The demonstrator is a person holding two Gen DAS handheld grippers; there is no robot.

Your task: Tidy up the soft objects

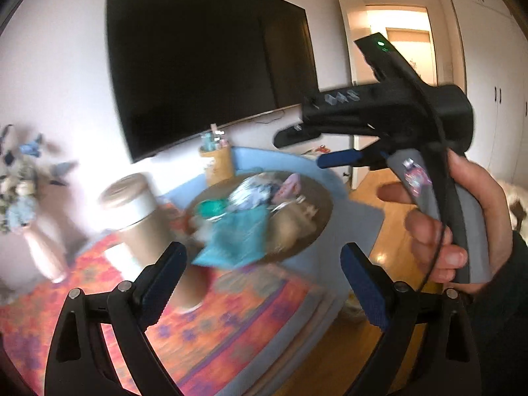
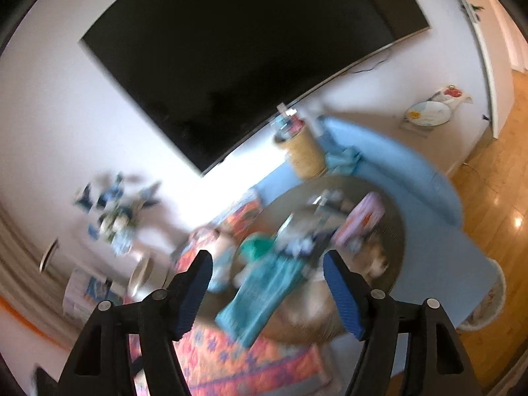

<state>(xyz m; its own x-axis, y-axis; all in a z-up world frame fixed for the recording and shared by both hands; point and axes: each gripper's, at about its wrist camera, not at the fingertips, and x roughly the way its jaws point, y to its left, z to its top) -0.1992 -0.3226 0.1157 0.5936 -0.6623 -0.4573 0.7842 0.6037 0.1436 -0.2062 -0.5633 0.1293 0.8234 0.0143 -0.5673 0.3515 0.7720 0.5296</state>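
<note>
A round brown basket [image 1: 316, 231] [image 2: 396, 231] sits on a table and holds several soft things. A teal cloth [image 1: 237, 237] [image 2: 260, 293] hangs over its near rim. A pink soft item [image 1: 290, 188] [image 2: 363, 217] and a green one [image 1: 211, 208] [image 2: 254, 247] lie inside. My left gripper [image 1: 264, 280] is open and empty, above the table short of the basket. My right gripper [image 2: 269, 293] is open and empty above the teal cloth; it also shows in the left wrist view [image 1: 316, 151], held in a hand at the right. Both views are blurred.
An orange patterned cloth [image 1: 231, 323] [image 2: 247, 363] and a light blue mat [image 1: 356, 211] [image 2: 429, 198] cover the table. A tan canister with a white lid [image 1: 138, 217], a woven cup [image 1: 217, 161] [image 2: 305, 155], a flower vase [image 1: 36, 231] and a wall TV [image 1: 204, 59] stand behind.
</note>
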